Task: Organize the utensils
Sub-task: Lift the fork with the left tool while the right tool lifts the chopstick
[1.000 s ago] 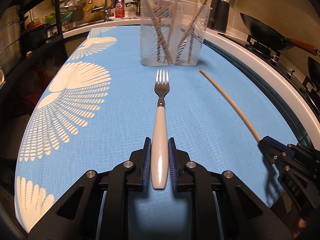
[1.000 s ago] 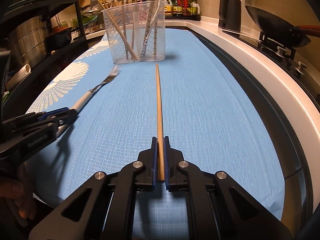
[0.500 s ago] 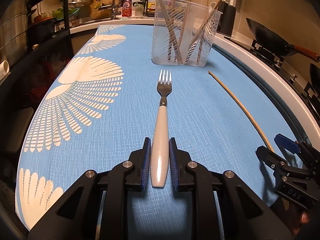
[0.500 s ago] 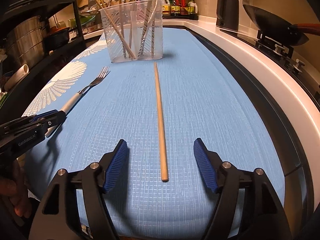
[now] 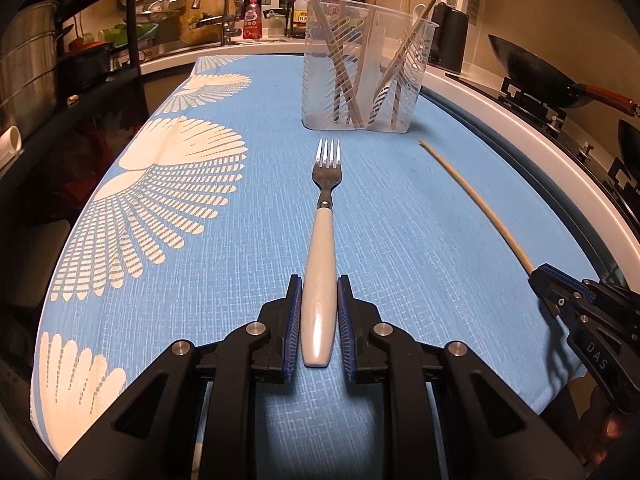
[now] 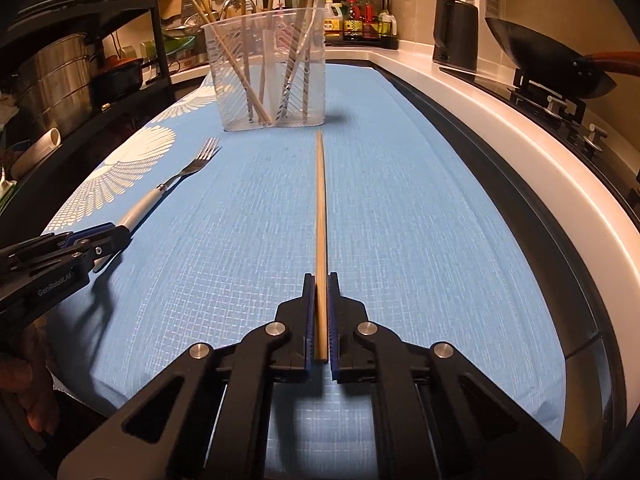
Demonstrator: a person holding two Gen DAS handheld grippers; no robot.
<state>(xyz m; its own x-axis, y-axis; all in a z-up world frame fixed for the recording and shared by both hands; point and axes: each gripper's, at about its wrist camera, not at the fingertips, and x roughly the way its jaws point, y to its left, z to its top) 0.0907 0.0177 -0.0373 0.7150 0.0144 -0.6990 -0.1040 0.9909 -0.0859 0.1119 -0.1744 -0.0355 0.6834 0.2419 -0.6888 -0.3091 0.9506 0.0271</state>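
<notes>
A fork with a white handle (image 5: 322, 240) lies on the blue mat, tines toward a clear plastic utensil holder (image 5: 362, 68) that holds several chopsticks. My left gripper (image 5: 319, 286) is shut on the fork's handle end. A single wooden chopstick (image 6: 320, 208) lies pointing at the holder (image 6: 266, 68). My right gripper (image 6: 320, 280) is shut on the chopstick's near end. The fork (image 6: 168, 188) and my left gripper (image 6: 100, 240) show at the left of the right wrist view; the chopstick (image 5: 472, 204) and my right gripper (image 5: 548, 280) show at the right of the left wrist view.
The blue mat with white fan patterns (image 5: 160, 184) covers the counter. A wok (image 6: 548, 60) sits on the stove to the right, a black kettle (image 6: 456, 32) behind it. Dark shelves with pots (image 6: 52, 80) stand on the left. A sink and bottles are at the back.
My right gripper was open around the chopstick half a second ago and has shut on it again. My left gripper keeps its hold on the fork and has drawn back slightly.
</notes>
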